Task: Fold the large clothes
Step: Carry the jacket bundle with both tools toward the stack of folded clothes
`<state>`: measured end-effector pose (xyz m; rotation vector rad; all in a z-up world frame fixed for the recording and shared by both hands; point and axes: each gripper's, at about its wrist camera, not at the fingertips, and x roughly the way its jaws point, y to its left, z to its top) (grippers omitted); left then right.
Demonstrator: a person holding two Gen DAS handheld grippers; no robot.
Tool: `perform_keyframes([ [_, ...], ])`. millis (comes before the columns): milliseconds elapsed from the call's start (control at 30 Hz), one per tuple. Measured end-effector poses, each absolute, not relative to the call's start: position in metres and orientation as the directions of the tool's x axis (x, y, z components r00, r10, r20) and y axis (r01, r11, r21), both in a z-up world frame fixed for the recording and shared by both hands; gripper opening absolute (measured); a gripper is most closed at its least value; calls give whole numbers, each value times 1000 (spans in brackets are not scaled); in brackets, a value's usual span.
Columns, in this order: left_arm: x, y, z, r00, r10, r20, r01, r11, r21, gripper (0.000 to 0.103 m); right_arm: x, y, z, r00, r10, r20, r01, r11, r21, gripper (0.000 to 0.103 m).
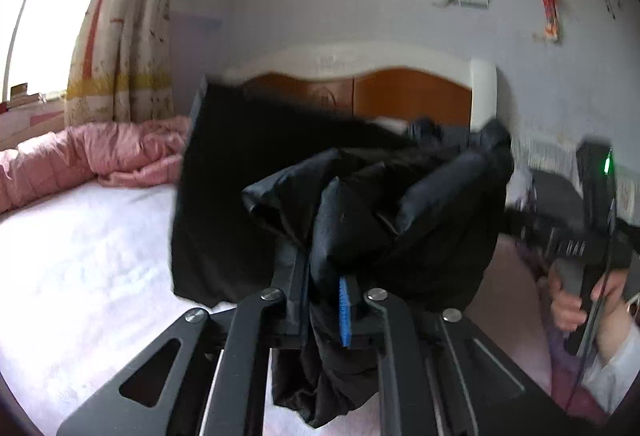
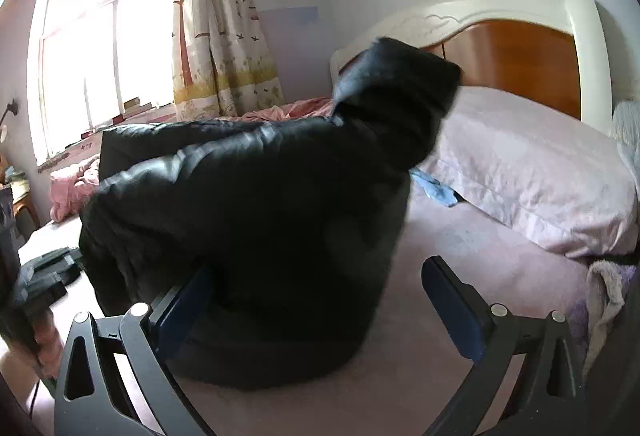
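Black padded jacket was bunched up on the bed, one fold of it pinched in my left gripper.

The jacket sat in a puffy heap on the pale pink sheet, part of it lifted toward the wooden headboard. My left fingers had closed narrow on a gathered fold, cloth spilling out below them. My right gripper stood wide, its left finger against the jacket's edge and the other clear of it, gripping nothing. I judged this the gathering step, with no neat fold made yet. The next move called for a second hold with the right fingers, then spreading the jacket flat. A pillow lay just beside it, a pink quilt further off near the curtain.
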<state>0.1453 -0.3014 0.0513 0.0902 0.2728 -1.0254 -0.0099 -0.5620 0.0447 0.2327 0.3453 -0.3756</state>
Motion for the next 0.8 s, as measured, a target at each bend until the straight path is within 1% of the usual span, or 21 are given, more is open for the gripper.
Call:
perform_keyframes([
  [100, 146, -305, 76, 540, -813, -216, 832, 554, -4, 9, -17, -573, 38, 881, -296, -370, 374, 913, 161, 103],
  [200, 156, -319, 100, 610, -773, -173, 790, 609, 62, 8, -9, -581, 28, 871, -243, -428, 327, 936, 134, 103],
  [267, 175, -327, 112, 645, -747, -164, 762, 644, 61, 8, -3, -584, 22, 867, -232, -441, 319, 938, 134, 103],
  [300, 188, -331, 116, 657, -734, -170, 749, 661, 42, 8, 2, -588, 19, 870, -214, -444, 314, 935, 165, 103],
  [333, 200, -332, 116, 671, -720, -179, 735, 678, 27, 8, 7, -589, 18, 880, -185, -438, 295, 935, 197, 103],
  [367, 212, -337, 117, 688, -700, -191, 715, 698, 16, 8, 13, -591, 14, 897, -115, -426, 244, 934, 261, 103],
  [433, 230, -343, 115, 705, -678, -211, 694, 720, 2, 8, 27, -592, 8, 905, -3, -426, 160, 929, 333, 103],
  [467, 237, -345, 113, 700, -679, -221, 695, 719, -7, 8, 35, -591, 6, 903, 46, -426, 121, 926, 358, 103],
  [533, 246, -343, 110, 679, -698, -228, 711, 702, -33, 13, 52, -586, 5, 896, 119, -429, 60, 923, 381, 103],
  [567, 248, -340, 109, 674, -702, -229, 713, 700, -44, 21, 59, -584, 6, 893, 132, -431, 43, 927, 373, 103],
  [600, 251, -336, 108, 675, -700, -234, 710, 702, -51, 47, 66, -581, 7, 891, 134, -435, 36, 932, 361, 103],
  [633, 251, -332, 106, 688, -687, -234, 697, 716, -51, 65, 71, -580, 9, 891, 126, -436, 42, 933, 356, 103],
  [667, 252, -324, 105, 713, -667, -217, 674, 737, -50, 96, 72, -581, 11, 900, 113, -421, 52, 931, 362, 101],
  [700, 250, -315, 102, 721, -666, -194, 669, 741, -57, 103, 71, -582, 13, 908, 107, -406, 57, 927, 370, 97],
  [733, 251, -305, 99, 700, -690, -185, 691, 720, -73, 103, 69, -584, 14, 914, 99, -393, 62, 924, 377, 83],
  [767, 254, -297, 96, 661, -722, -204, 720, 687, -95, 103, 65, -586, 16, 920, 97, -381, 63, 920, 387, 73],
  [800, 258, -291, 91, 629, -744, -225, 742, 661, -114, 103, 62, -590, 18, 925, 96, -369, 68, 910, 409, 70],
])
